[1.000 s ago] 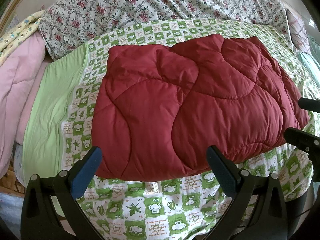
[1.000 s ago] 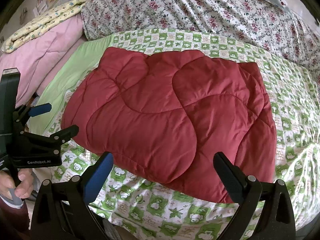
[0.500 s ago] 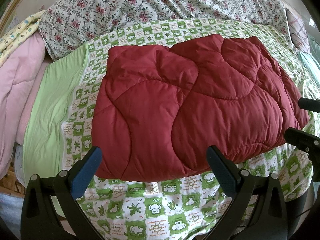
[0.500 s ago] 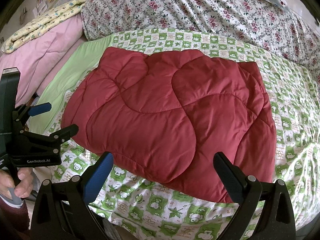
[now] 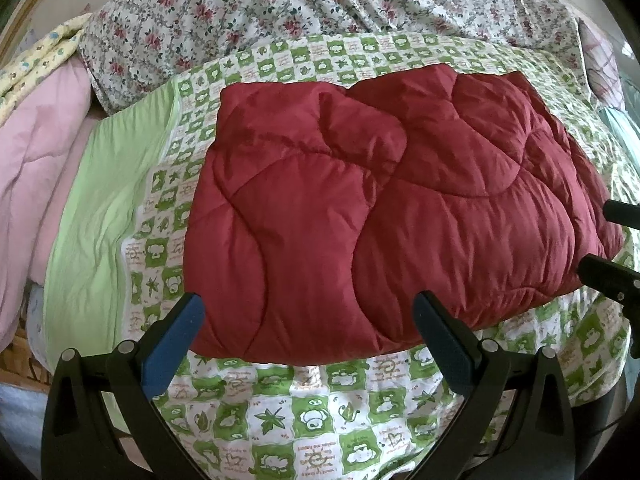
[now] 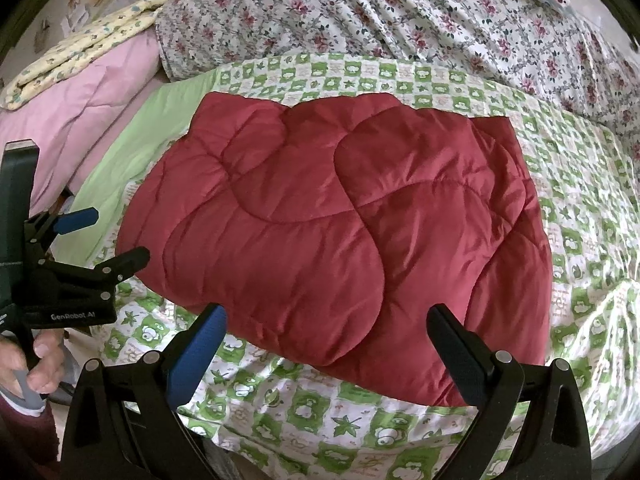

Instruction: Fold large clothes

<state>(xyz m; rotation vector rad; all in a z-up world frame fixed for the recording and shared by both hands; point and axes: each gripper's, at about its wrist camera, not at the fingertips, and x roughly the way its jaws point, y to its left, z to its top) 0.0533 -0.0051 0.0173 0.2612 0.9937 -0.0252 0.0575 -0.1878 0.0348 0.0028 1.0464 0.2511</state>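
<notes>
Quilted maroon comforter (image 5: 384, 216) lies folded on my green-checked bedsheet (image 5: 320, 412). My left tool (image 5: 308, 332) and right tool (image 6: 324, 340) hover at its near edge, both spread apart and empty. Pink bedding (image 6: 92, 120) and a floral duvet (image 6: 400, 12) crowd the far side.

Bed (image 5: 328, 412) in green-checked sheet; folded red quilted garment (image 5: 384, 216) flat on it, floral bedding (image 6: 400, 16) behind.
</notes>
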